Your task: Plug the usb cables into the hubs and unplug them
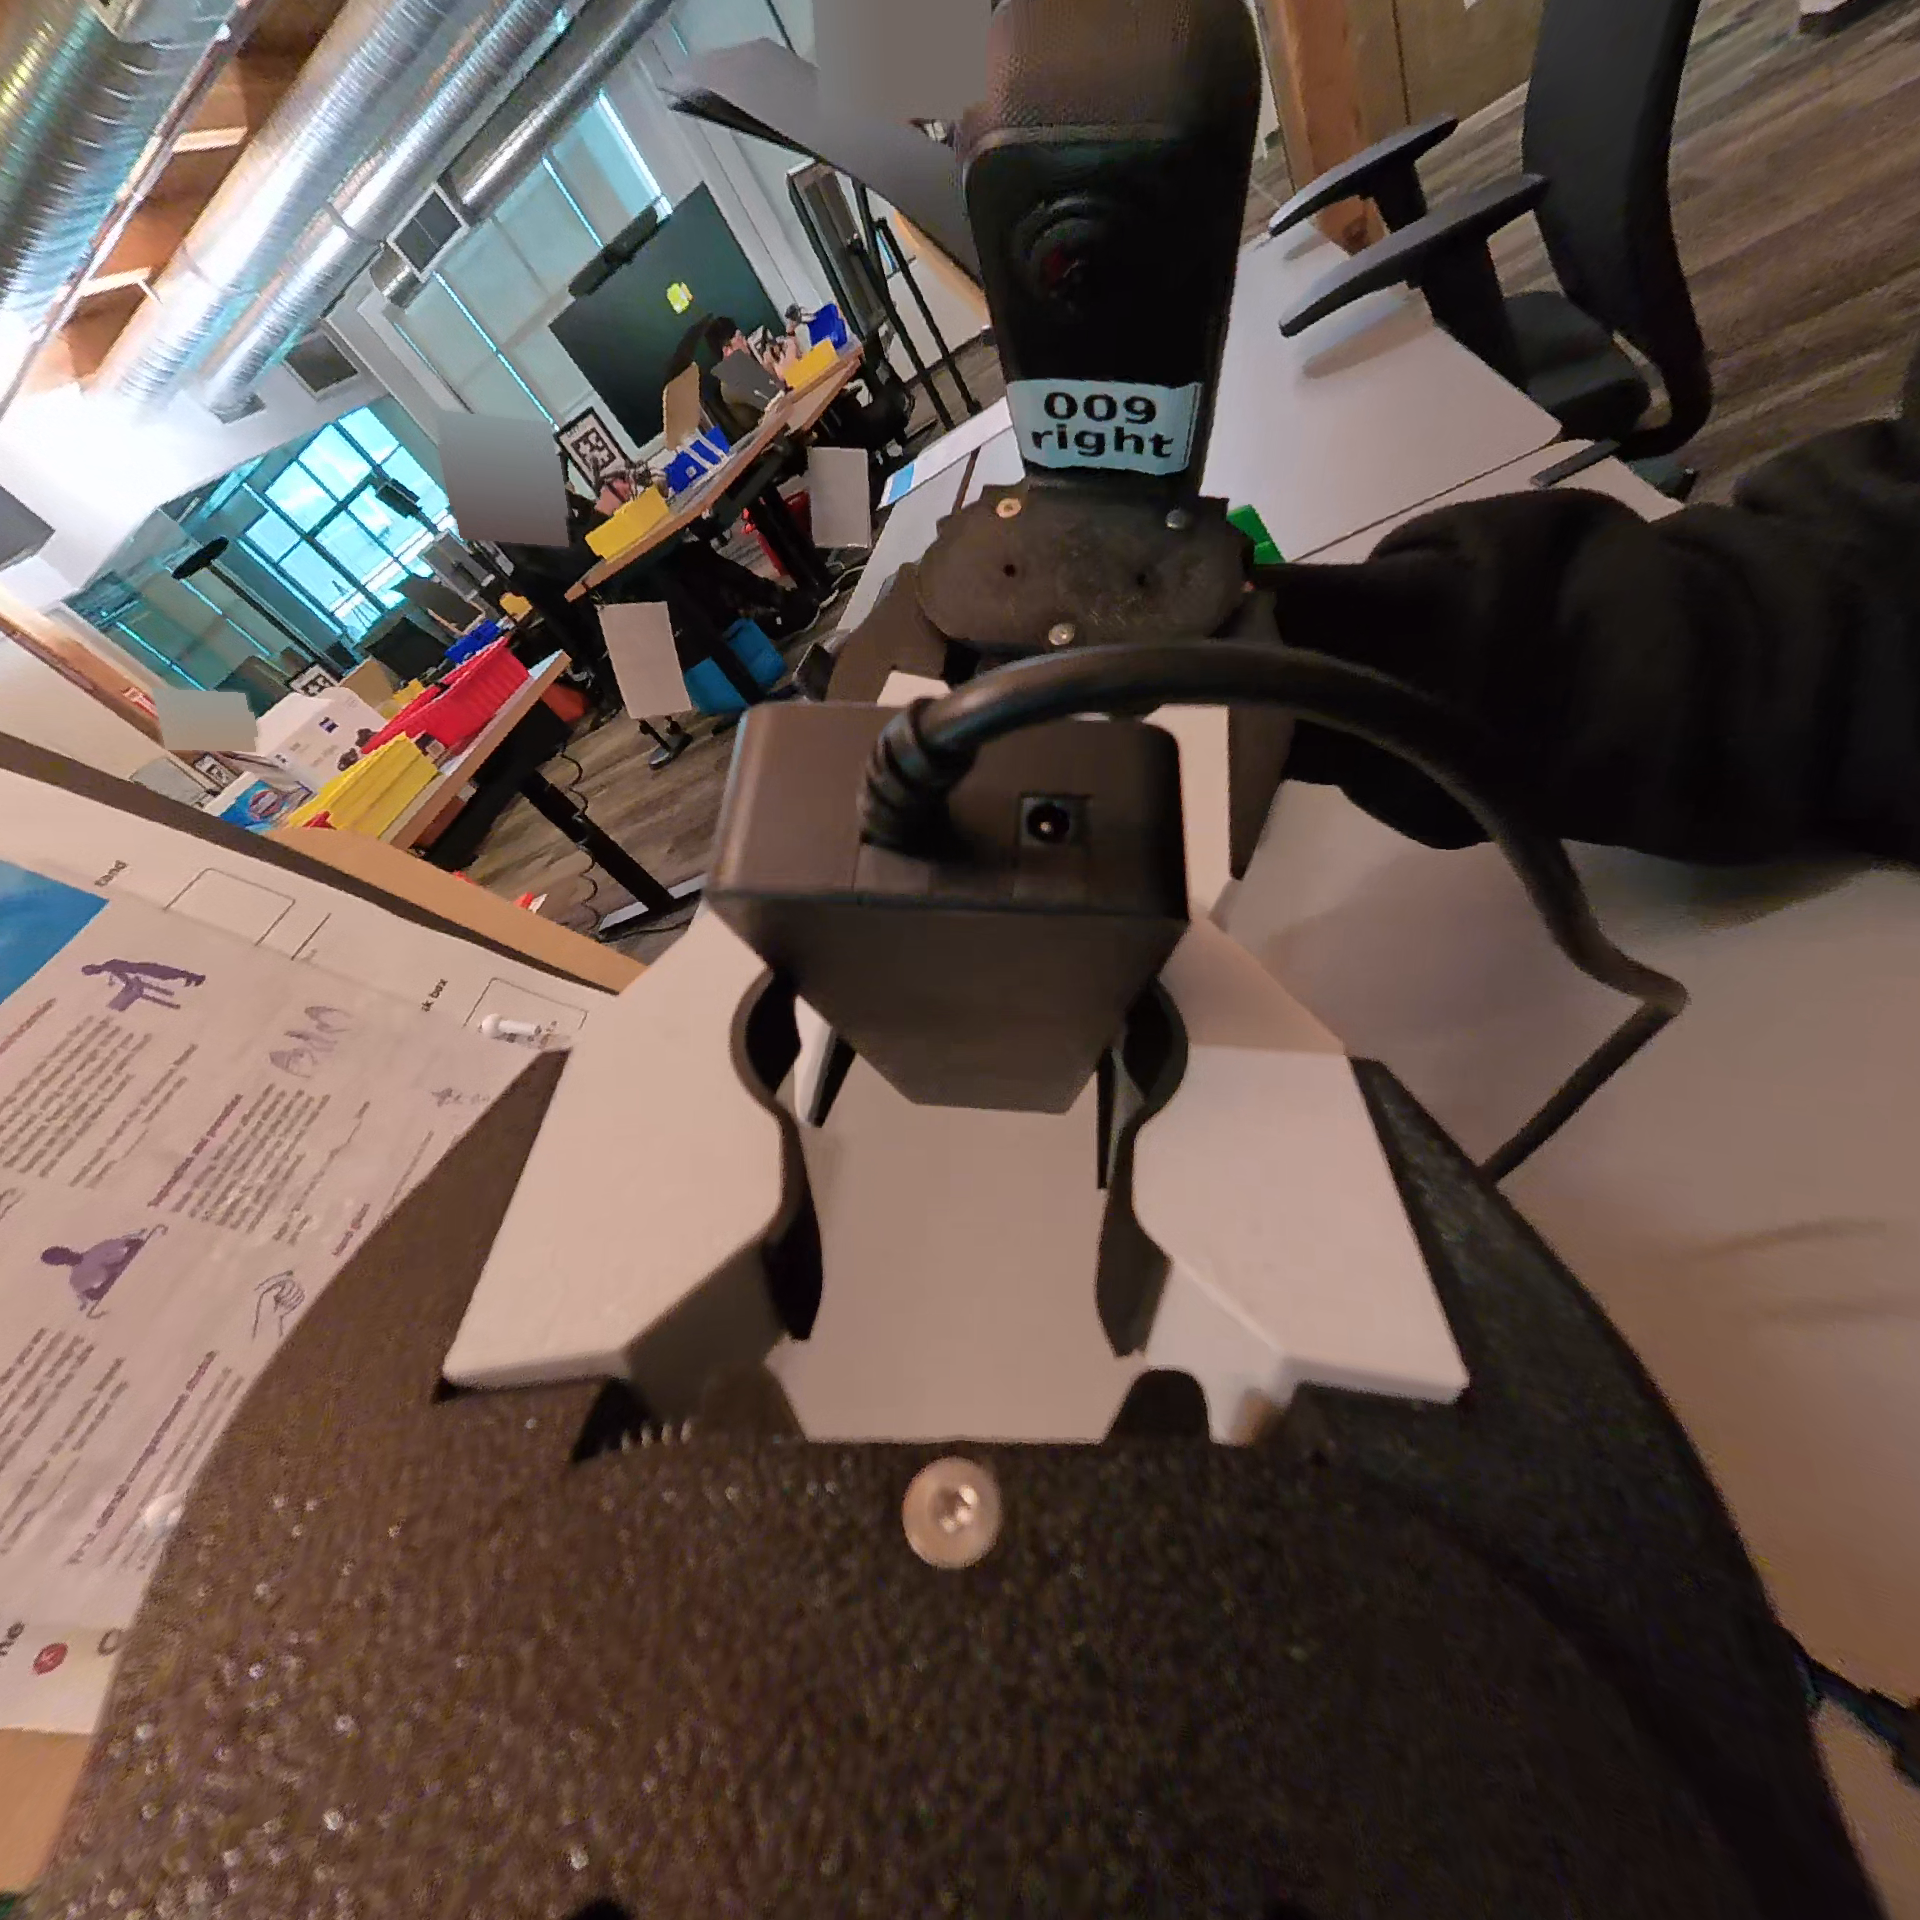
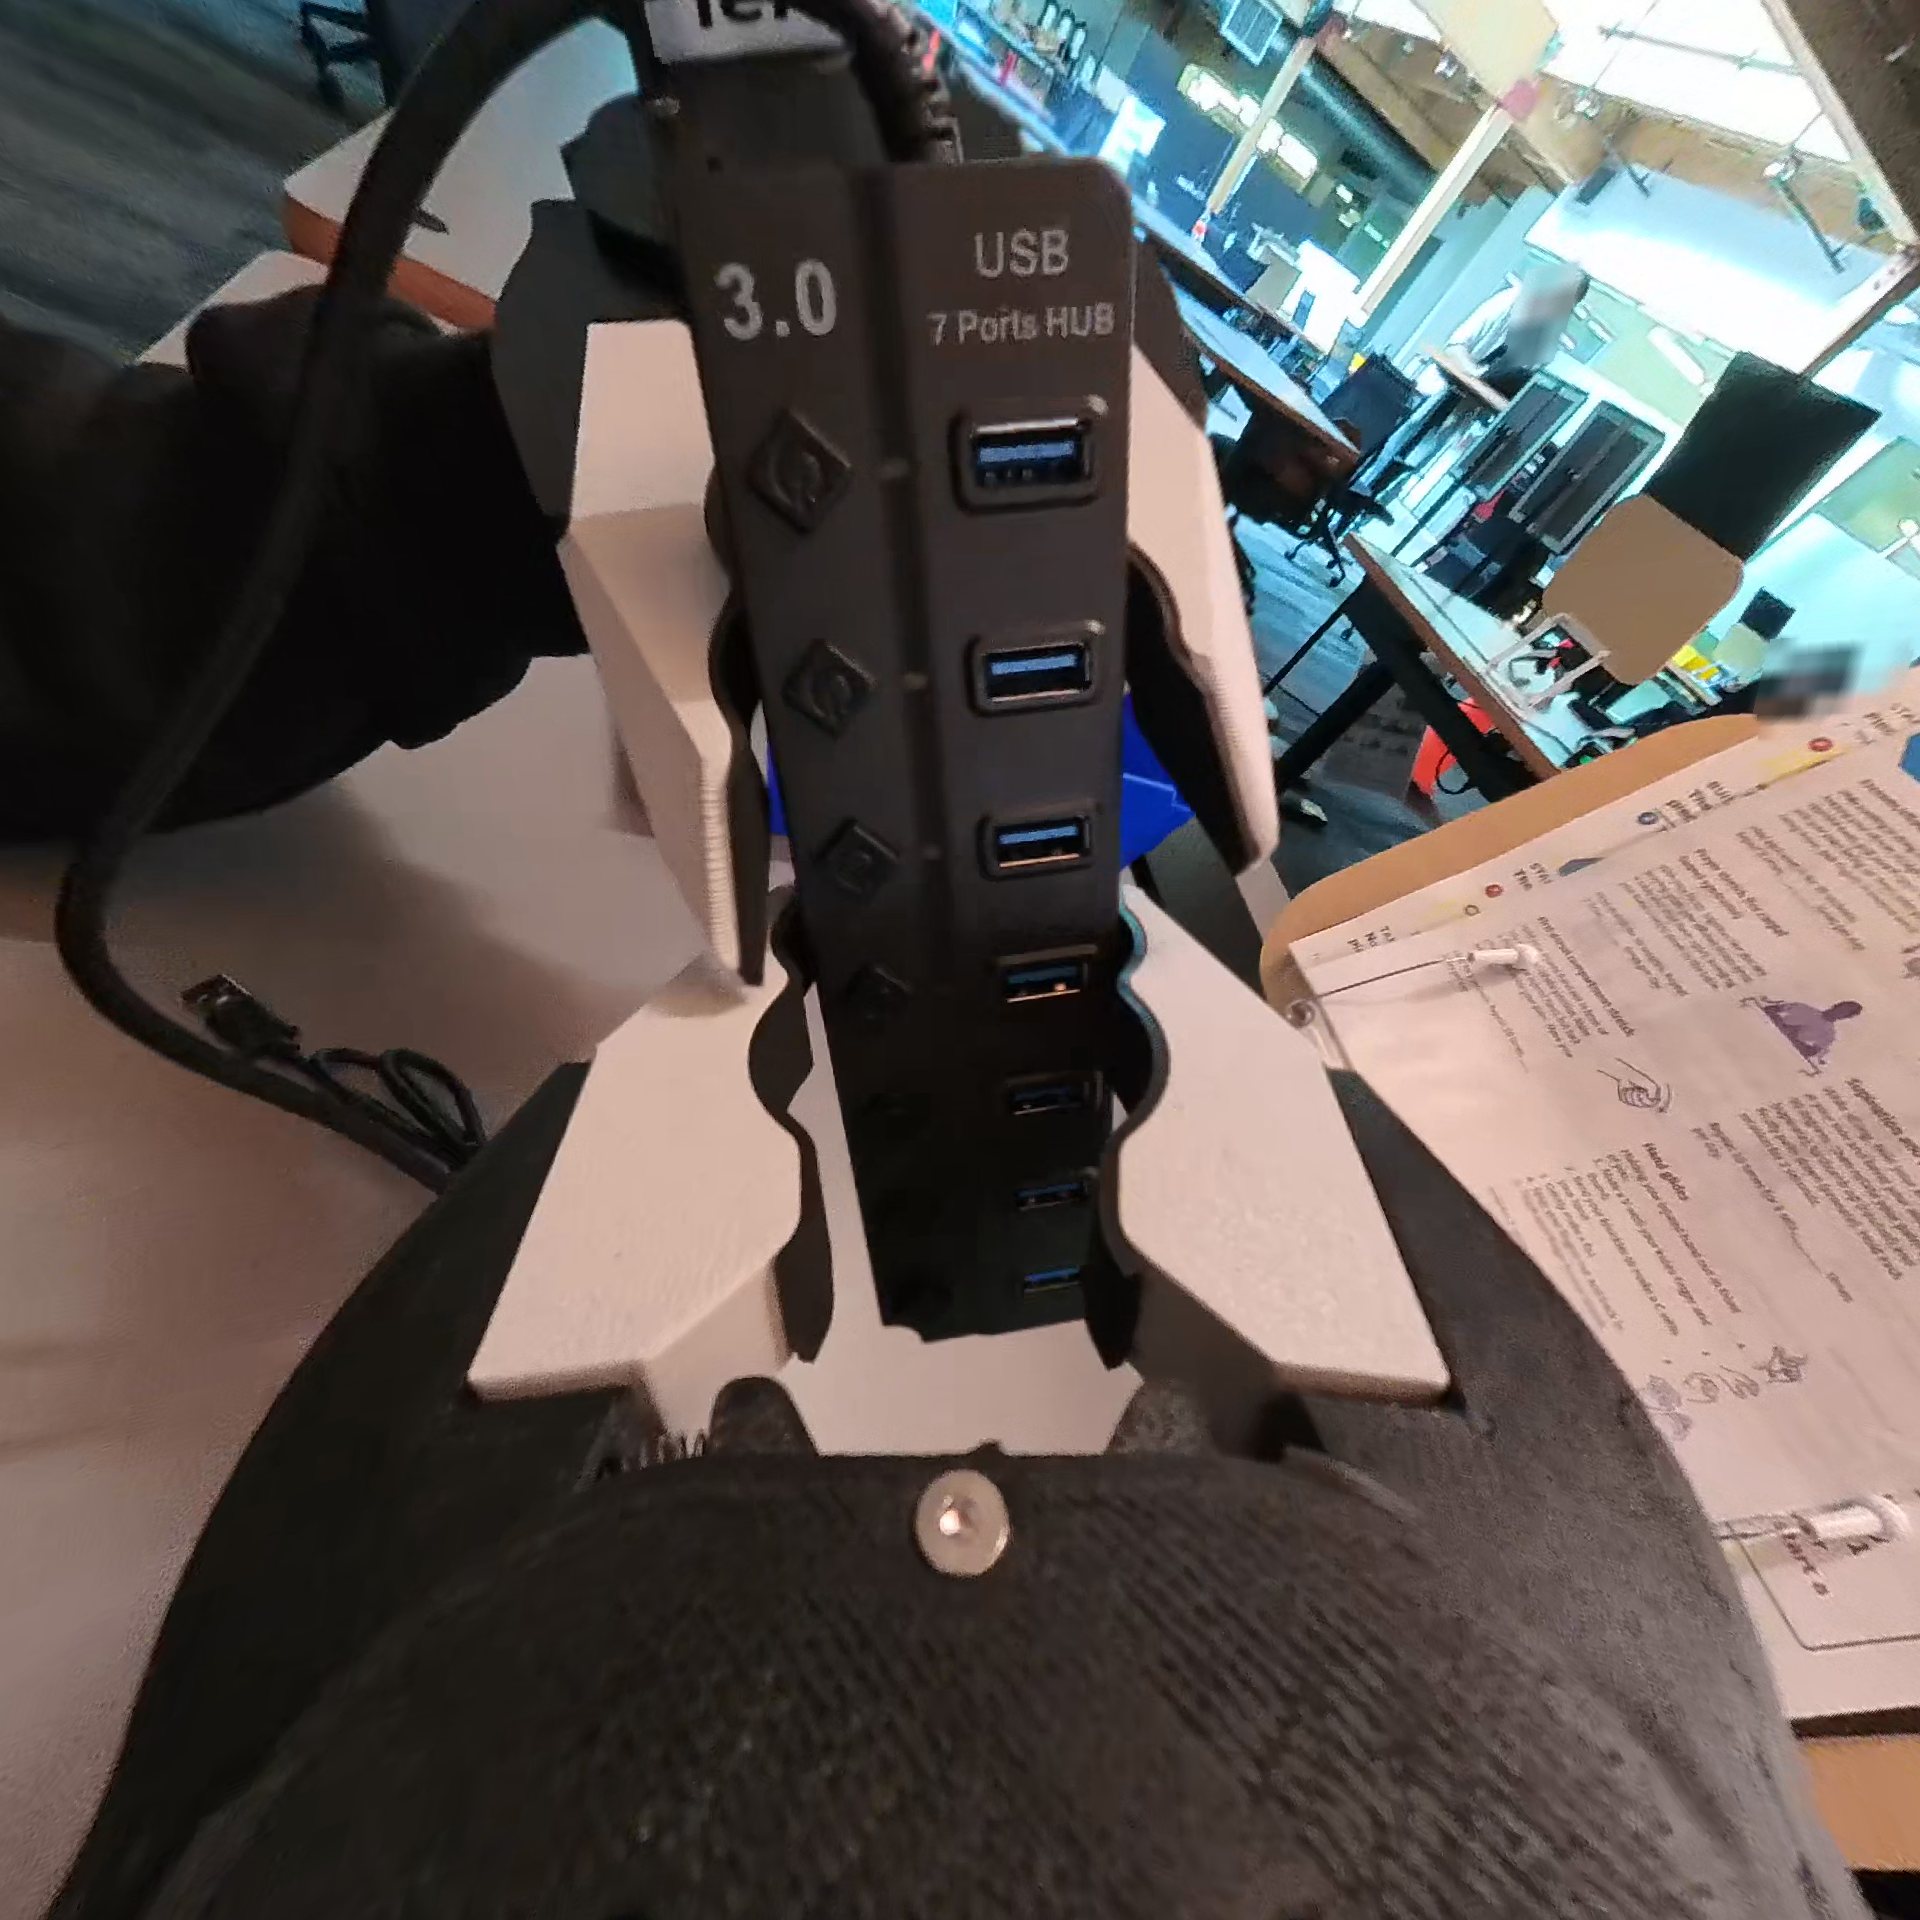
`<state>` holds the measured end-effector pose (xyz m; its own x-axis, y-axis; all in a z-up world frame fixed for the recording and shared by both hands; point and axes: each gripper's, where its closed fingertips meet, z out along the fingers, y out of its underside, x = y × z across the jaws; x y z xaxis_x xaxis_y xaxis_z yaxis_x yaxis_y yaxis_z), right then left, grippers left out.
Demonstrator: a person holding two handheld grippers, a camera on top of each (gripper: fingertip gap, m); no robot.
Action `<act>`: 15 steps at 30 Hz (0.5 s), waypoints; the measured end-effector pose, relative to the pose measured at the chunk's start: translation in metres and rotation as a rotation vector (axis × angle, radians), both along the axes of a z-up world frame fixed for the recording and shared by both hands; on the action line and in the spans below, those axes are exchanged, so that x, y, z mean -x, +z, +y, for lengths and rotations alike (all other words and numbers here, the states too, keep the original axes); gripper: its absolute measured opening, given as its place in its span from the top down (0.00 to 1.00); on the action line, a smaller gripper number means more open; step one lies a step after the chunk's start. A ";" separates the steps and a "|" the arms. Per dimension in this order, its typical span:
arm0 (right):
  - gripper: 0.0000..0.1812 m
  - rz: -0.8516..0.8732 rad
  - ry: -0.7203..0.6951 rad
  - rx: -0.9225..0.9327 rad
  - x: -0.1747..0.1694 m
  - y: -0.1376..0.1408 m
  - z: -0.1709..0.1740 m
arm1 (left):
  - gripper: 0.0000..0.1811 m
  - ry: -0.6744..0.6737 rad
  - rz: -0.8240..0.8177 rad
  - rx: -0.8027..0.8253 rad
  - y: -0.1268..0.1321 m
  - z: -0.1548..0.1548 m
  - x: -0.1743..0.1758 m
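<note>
Both hand-held grippers are holding the same black hub, one at each end, up above the white table (image 2: 260, 1299).

In the right wrist view, the right hand-held gripper (image 2: 961, 1132) has its white fingers (image 2: 644, 1226) squeezed on the low end of the hub (image 2: 935, 727). The long side with the blue ports (image 2: 1023, 457) faces the camera. Seven ports sit in a row, and every one that shows looks empty. Nothing is plugged in yet.

The left hand-held gripper (image 2: 914, 644) shows farther up in that view. It pinches the hub near the middle. A gloved hand (image 2: 239, 561) holds it from the left.

In the left wrist view, the left hand-held gripper (image 1: 961, 1049) is clamped on the hub (image 1: 956, 894), seen end on. The hub's own thick black cord (image 1: 1195, 675) comes out of that end, next to a small round socket (image 1: 1051, 826). The cord loops away to the right.

A loose thin cable with a small plug (image 2: 244, 1023) lies on the table in the right wrist view, just beside the thick cord and well apart from the ports.

So the job looks like it is only starting. The hub is picked up, but no plug has gone in. One gripper would need to let go and fetch the cable. Then come the plugging and the pulling out. A paper sheet (image 2: 1662, 1091) lies off to the side.
</note>
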<state>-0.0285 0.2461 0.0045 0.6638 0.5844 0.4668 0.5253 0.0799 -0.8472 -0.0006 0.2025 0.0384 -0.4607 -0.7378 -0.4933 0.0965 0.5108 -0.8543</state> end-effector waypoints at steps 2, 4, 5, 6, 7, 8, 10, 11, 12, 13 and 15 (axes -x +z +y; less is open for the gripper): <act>0.68 -0.018 0.006 0.013 0.003 -0.003 0.001 | 0.66 -0.003 0.004 -0.006 -0.002 0.000 0.000; 0.69 -0.053 -0.011 0.002 0.002 -0.002 0.003 | 0.66 -0.021 -0.006 -0.003 0.000 -0.002 0.002; 0.70 -0.080 -0.035 -0.018 -0.001 -0.001 0.004 | 0.66 -0.010 -0.012 -0.009 0.000 0.000 0.002; 0.70 -0.100 -0.053 -0.038 -0.005 0.001 0.004 | 0.66 0.014 -0.010 -0.011 0.000 0.003 0.001; 0.70 -0.108 -0.080 -0.074 -0.011 0.007 0.005 | 0.66 0.038 -0.009 -0.007 0.000 0.005 0.001; 0.70 -0.094 -0.111 -0.109 -0.018 0.014 0.005 | 0.63 0.059 -0.022 -0.012 0.002 0.008 0.000; 0.70 -0.032 -0.122 -0.148 -0.029 0.030 -0.003 | 0.57 0.118 -0.068 -0.041 0.008 0.015 0.000; 0.70 -0.017 -0.151 -0.181 -0.038 0.040 -0.007 | 0.55 0.155 -0.076 -0.063 0.008 0.021 -0.001; 0.70 -0.014 -0.198 -0.206 -0.049 0.049 -0.012 | 0.54 0.195 -0.080 -0.085 0.008 0.028 -0.001; 0.70 -0.023 -0.259 -0.216 -0.062 0.056 -0.018 | 0.53 0.233 -0.087 -0.098 0.008 0.035 -0.001; 0.70 -0.066 -0.390 -0.242 -0.093 0.071 -0.032 | 0.53 0.289 -0.120 -0.077 0.015 0.049 0.001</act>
